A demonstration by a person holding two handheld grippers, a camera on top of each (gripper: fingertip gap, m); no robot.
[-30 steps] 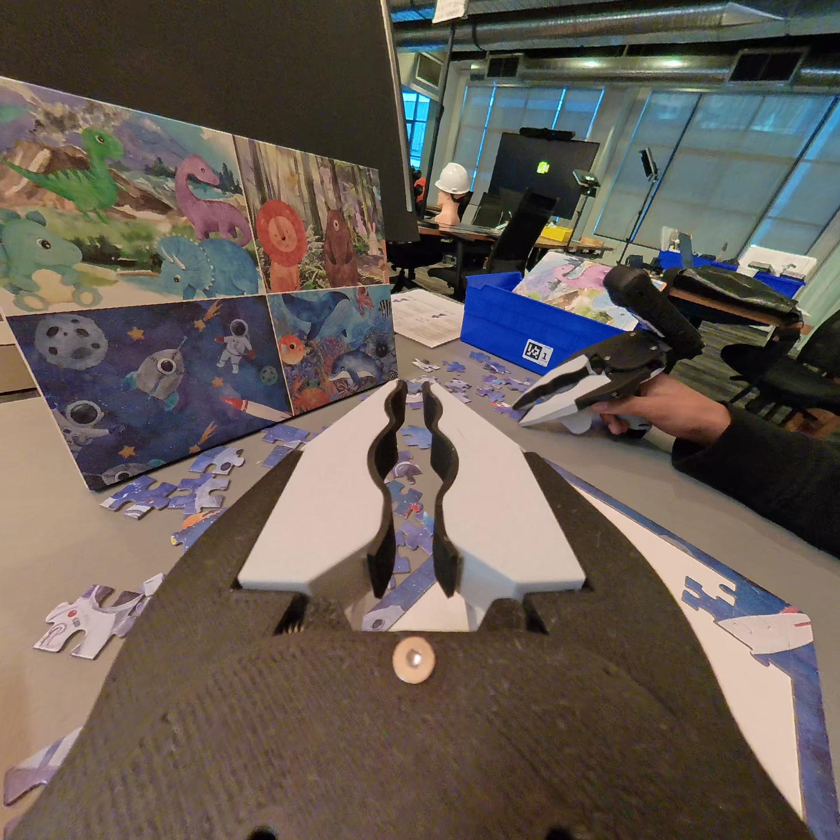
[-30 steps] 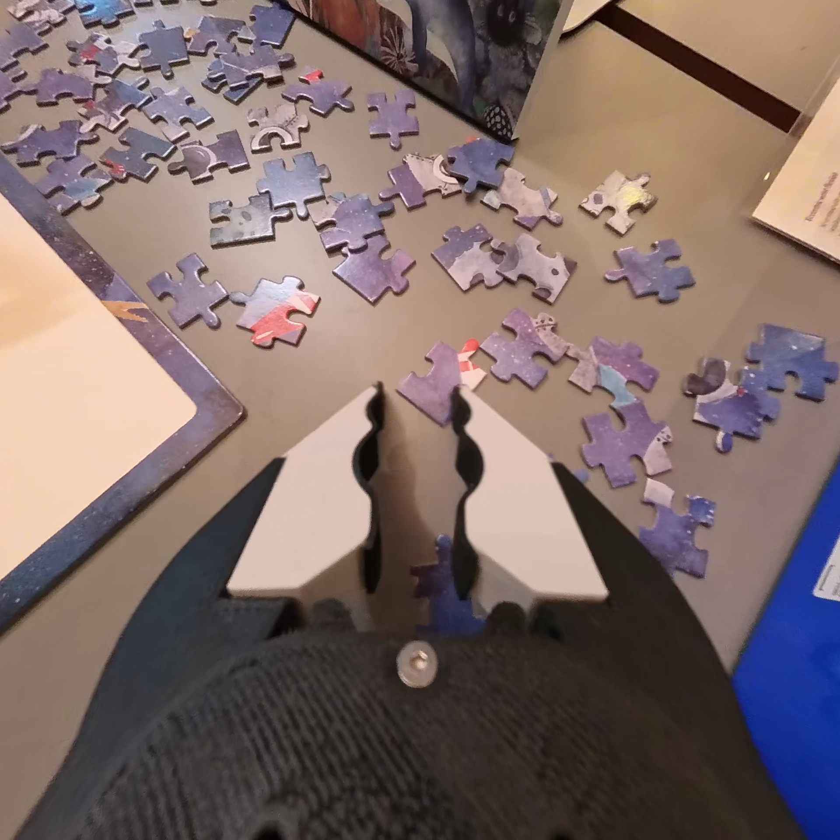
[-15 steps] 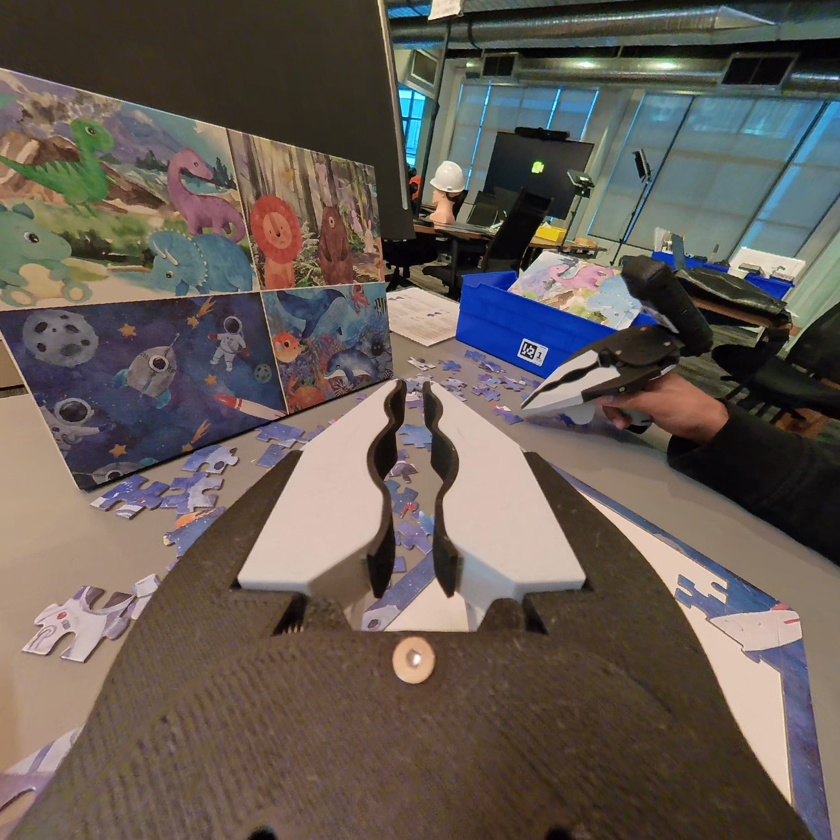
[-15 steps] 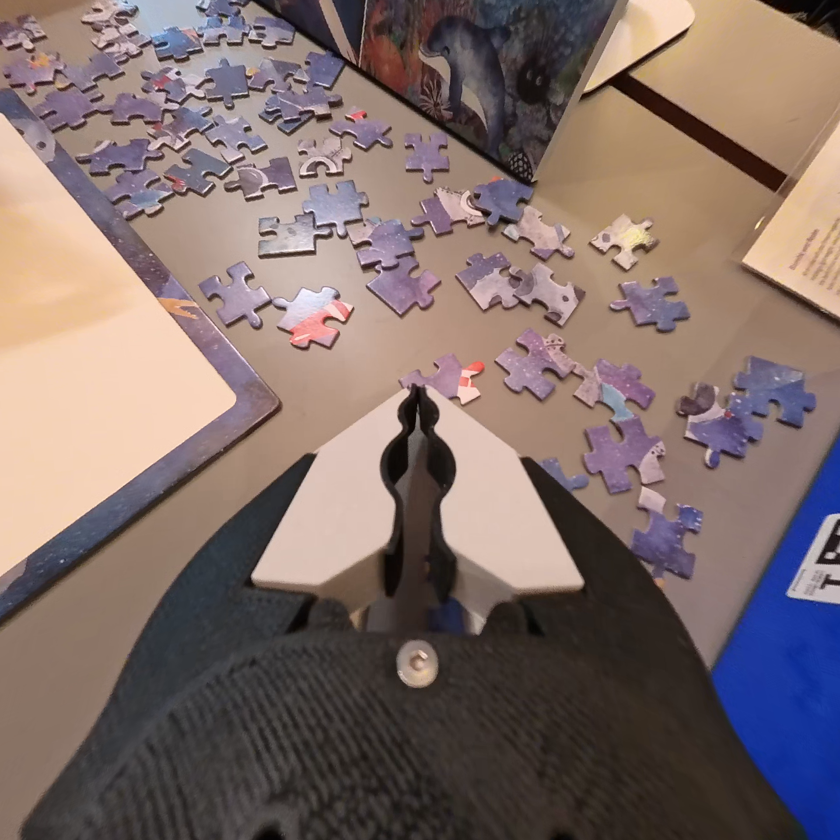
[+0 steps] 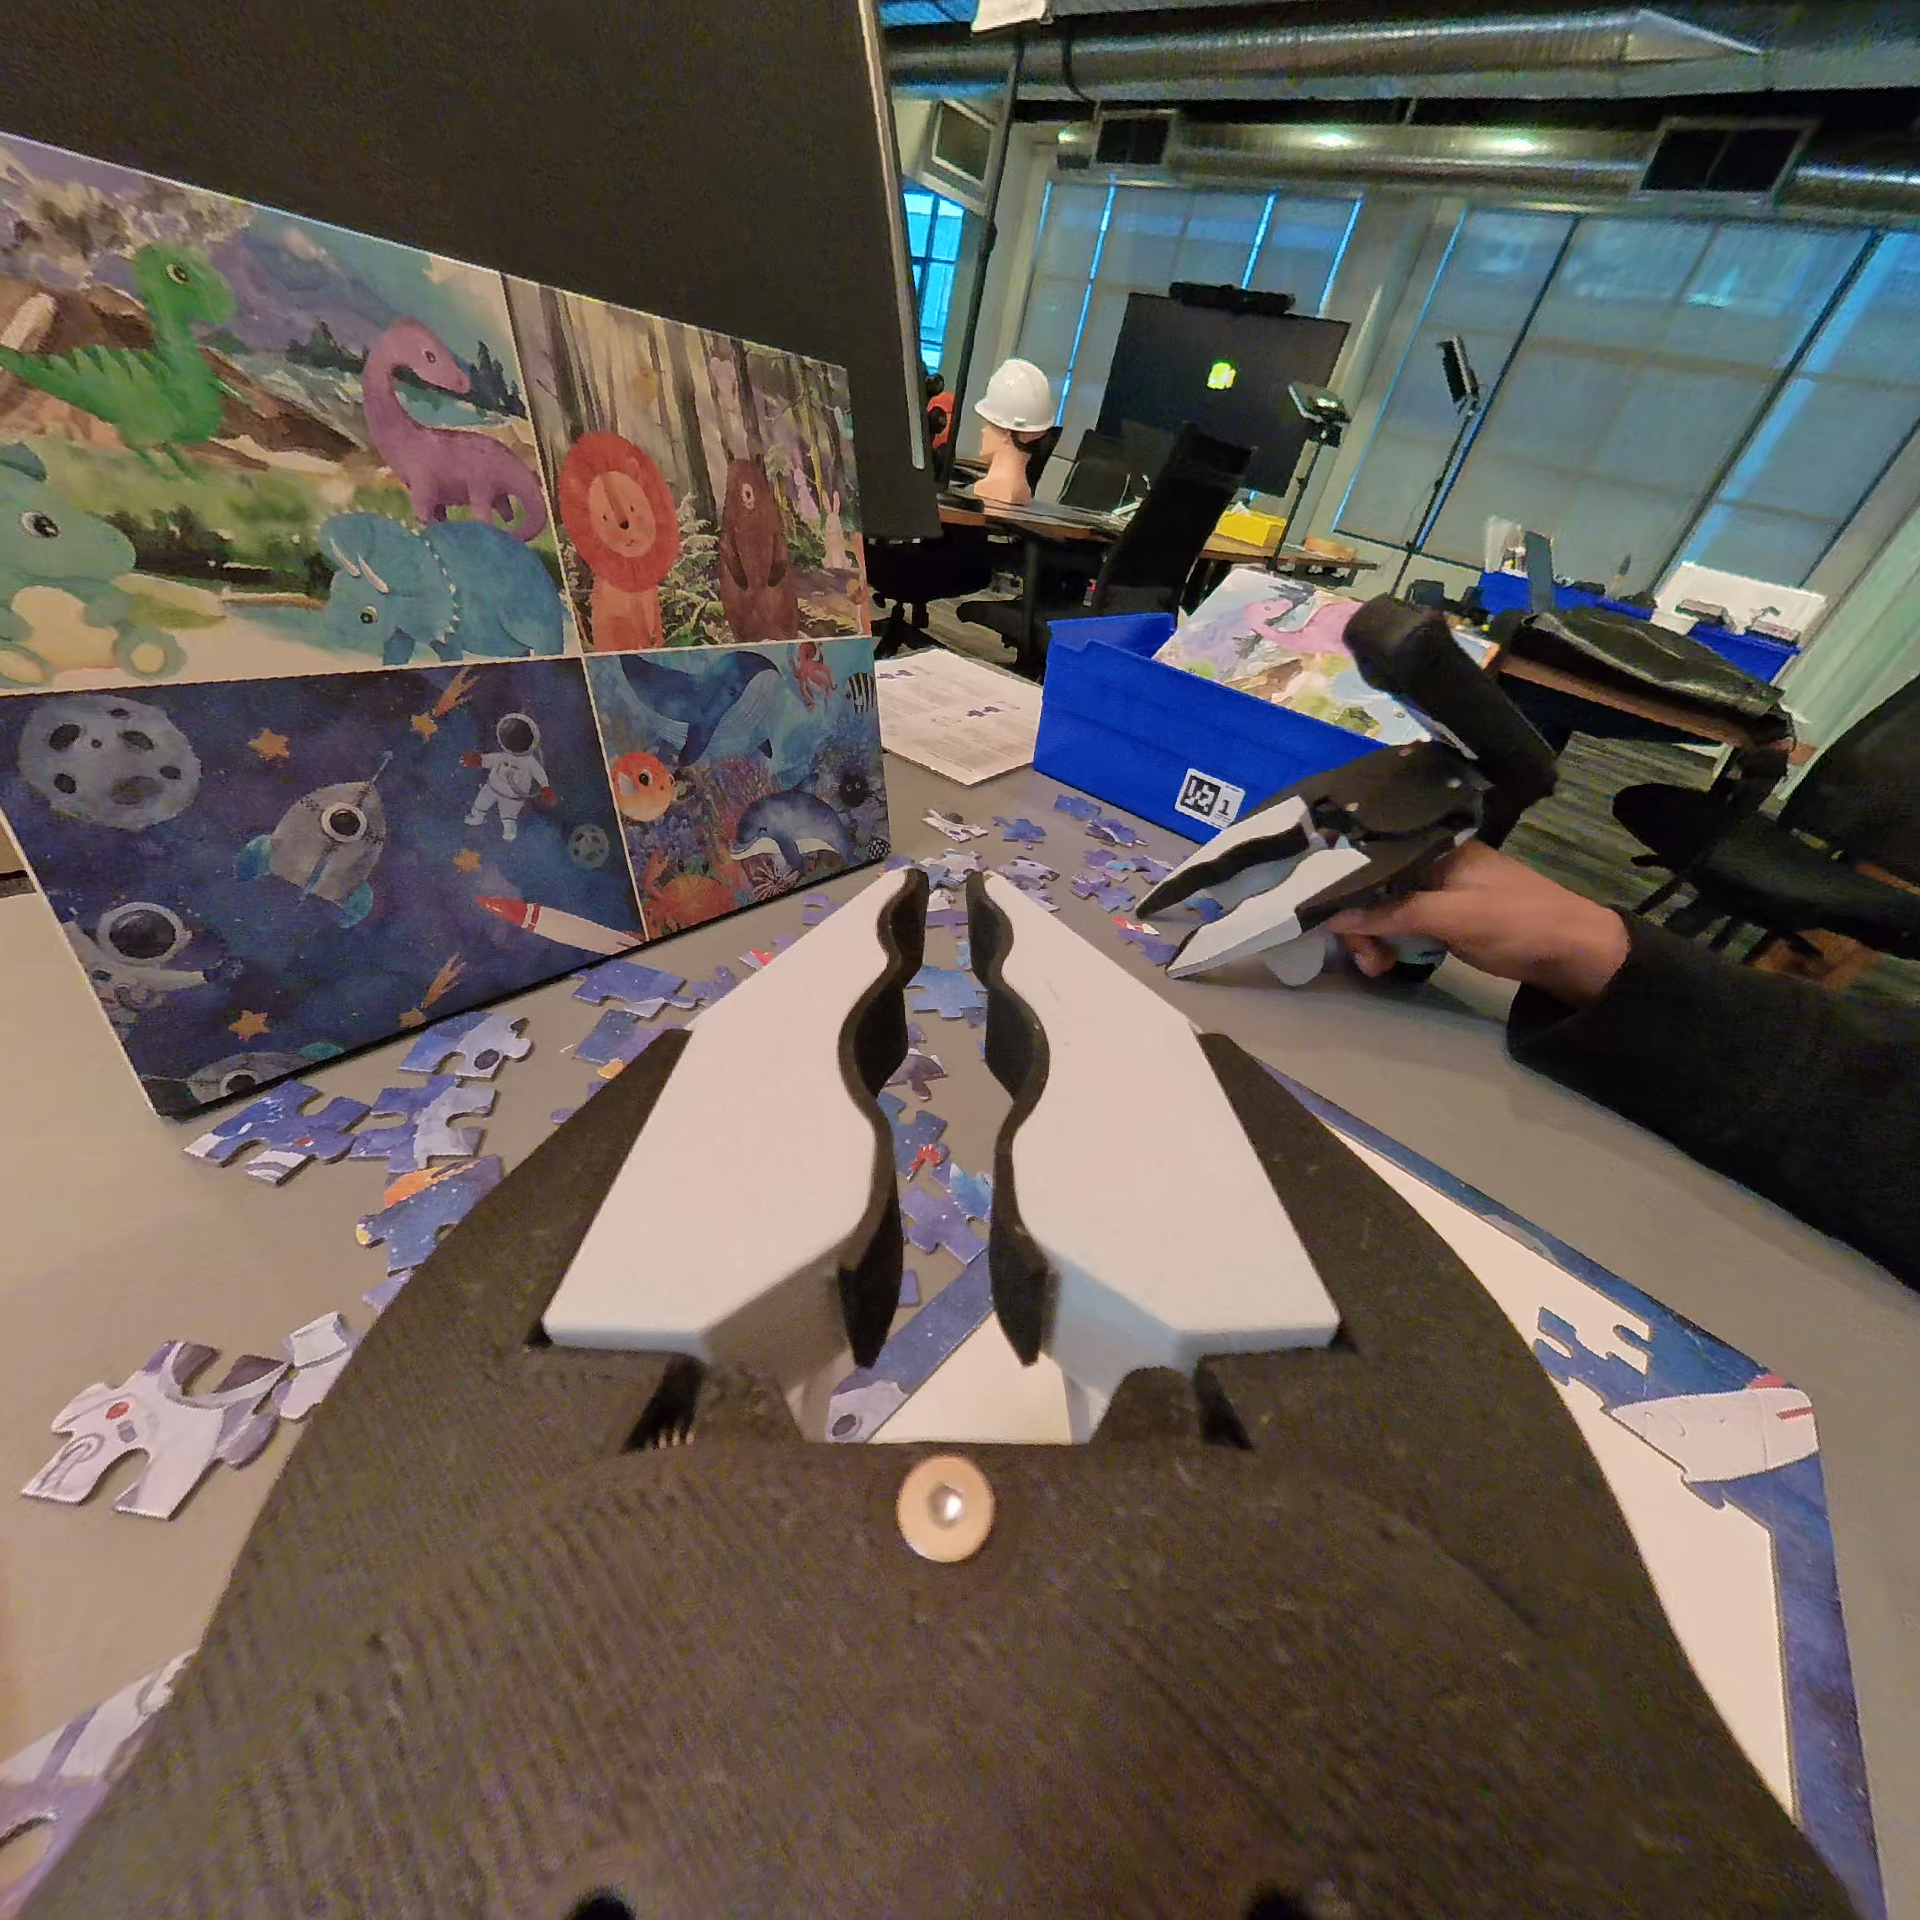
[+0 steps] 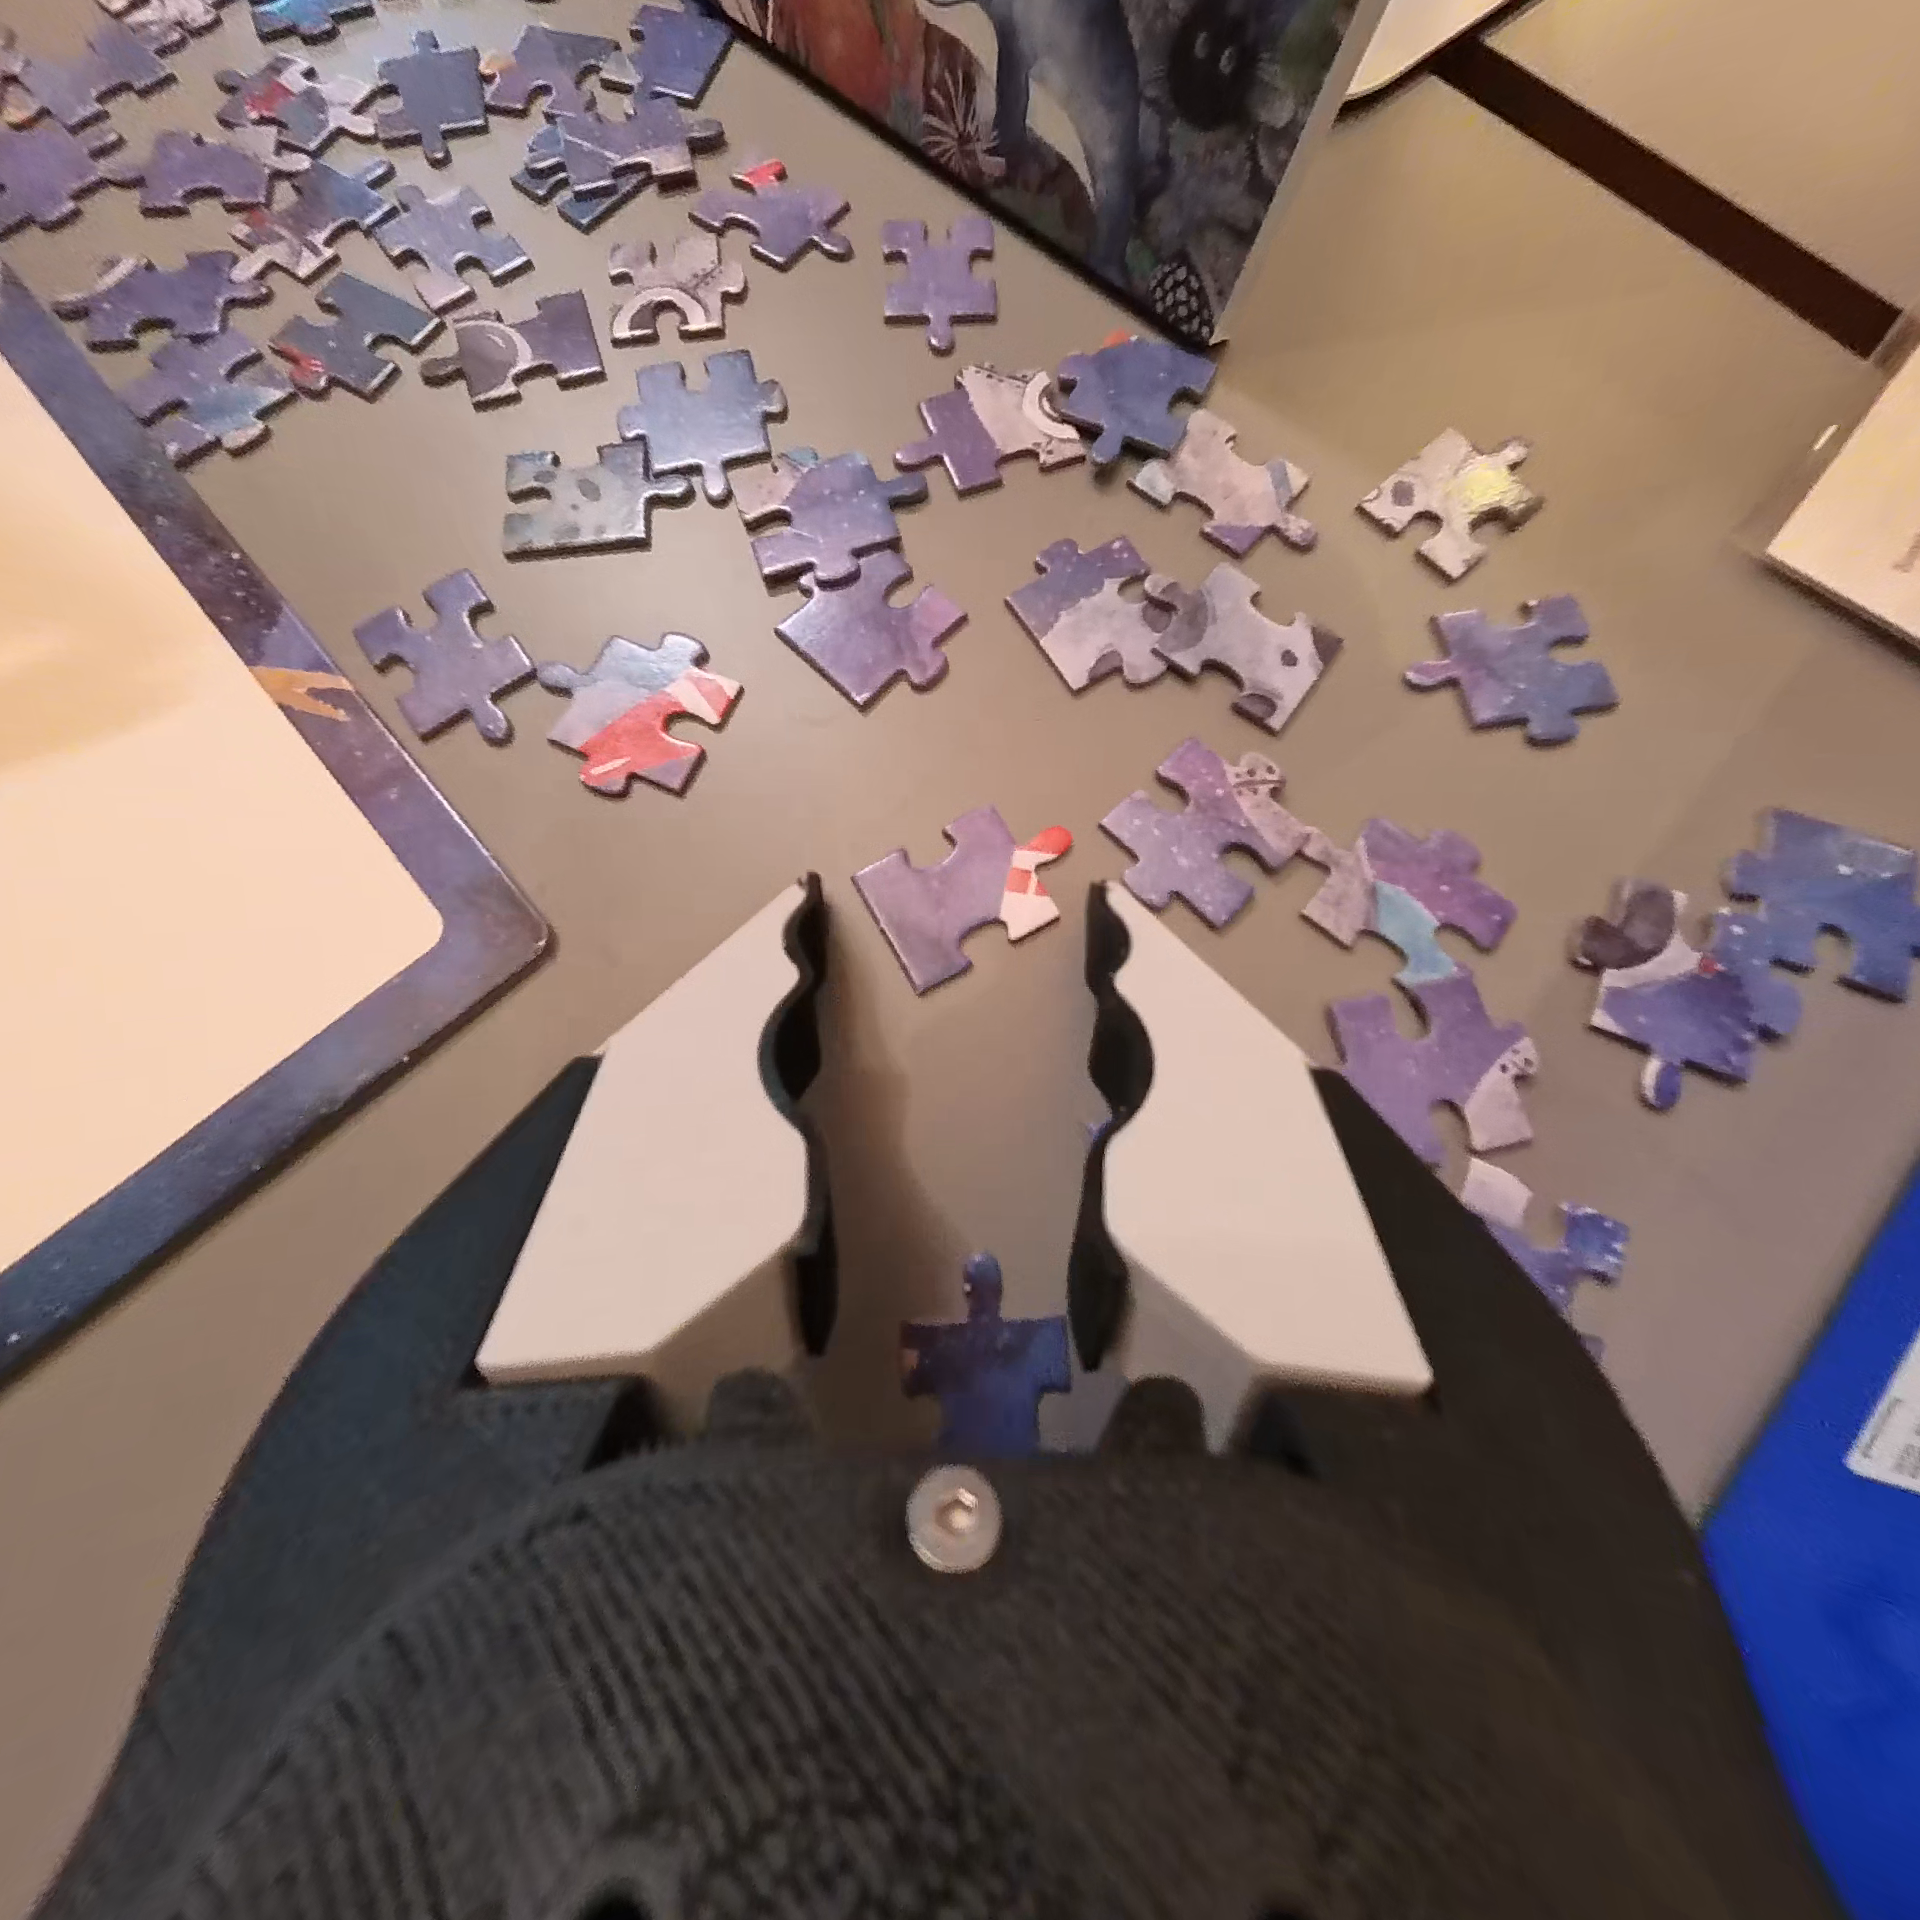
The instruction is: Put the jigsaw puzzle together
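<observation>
Several loose purple and blue jigsaw pieces are scattered on the grey table. My right gripper is open wide, low over the table, with a purple piece with a red-and-white tip lying flat between its fingertips. A dark blue piece lies under its finger bases. The puzzle board, white with a blue border, is at the left. My left gripper is narrowly open and empty above the board's corner. The right gripper also shows in the left wrist view, held by a hand.
A picture box stands upright at the back left; its corner shows in the right wrist view. A blue bin and a paper sheet sit behind the pieces. A white-and-purple piece lies at the left. The left gripper's tips are roughly 30 cm from the right gripper's.
My right gripper was partly open, then shut and raised; now it has opened wide and dropped around the purple piece with the red-and-white tip. My left gripper has barely moved.
</observation>
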